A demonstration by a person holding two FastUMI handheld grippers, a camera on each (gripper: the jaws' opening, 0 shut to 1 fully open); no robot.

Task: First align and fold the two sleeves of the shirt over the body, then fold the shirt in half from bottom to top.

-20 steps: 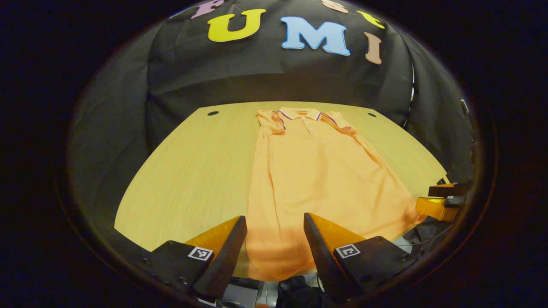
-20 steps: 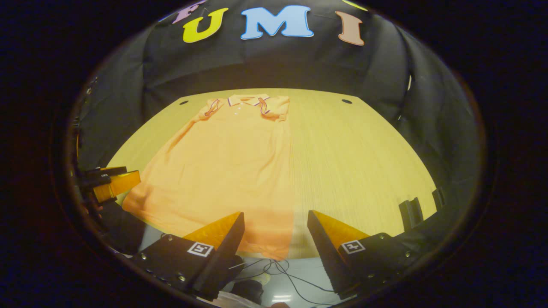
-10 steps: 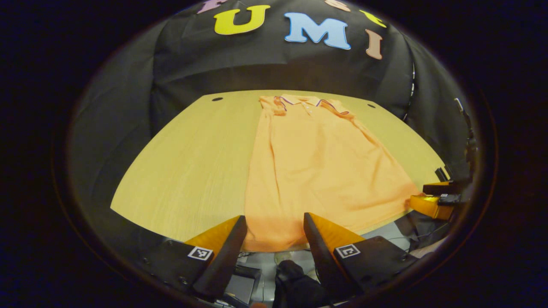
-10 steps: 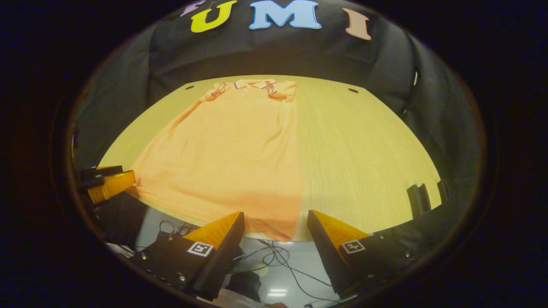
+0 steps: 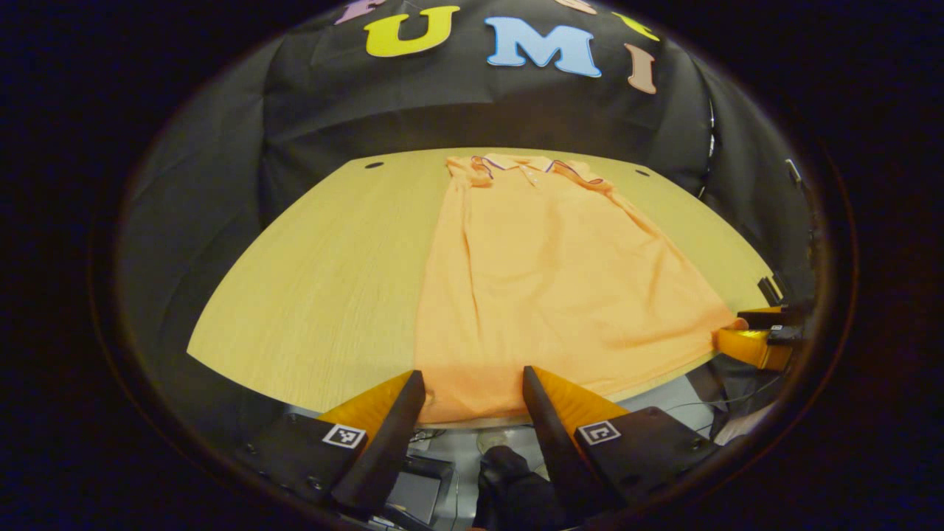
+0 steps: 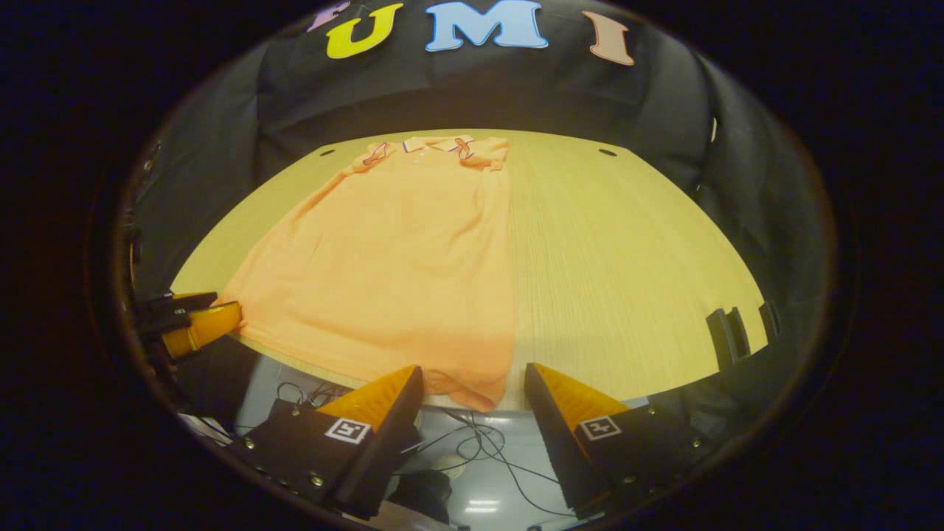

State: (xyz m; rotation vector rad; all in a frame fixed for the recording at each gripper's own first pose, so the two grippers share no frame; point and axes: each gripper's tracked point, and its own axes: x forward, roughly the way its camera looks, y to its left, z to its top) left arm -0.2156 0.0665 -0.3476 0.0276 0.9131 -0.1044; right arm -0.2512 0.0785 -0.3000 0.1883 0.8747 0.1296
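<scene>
An orange polo shirt (image 5: 546, 287) is lying flat on the wooden table (image 5: 324, 280), its striped collar (image 5: 520, 164) pointing toward the far edge and its hem (image 5: 516, 402) reaching the near edge. Both short sleeves are lying folded in over the shoulders beside the collar, and the body is spreading wider toward the hem. In the right gripper view the same shirt (image 6: 398, 258) is sitting on the left part of the table (image 6: 627, 273), and its near right hem corner (image 6: 479, 398) is drooping slightly past the table's near edge.

The left gripper (image 5: 472, 402) is hovering at the near edge of the table, its fingers standing apart on either side of the shirt's near left hem; whether they are touching the cloth cannot be told. In the right gripper view, this gripper (image 6: 195, 324) is showing at the far left, just beside the other hem corner.

The right gripper (image 6: 472, 394) is also holding its fingers wide apart, with the drooping hem corner lying between them, unclamped. In the left gripper view it (image 5: 752, 343) is appearing at the right edge, just beside the shirt's hem corner.

Below the table edge, cables (image 6: 479, 450) are trailing across a pale floor.
</scene>
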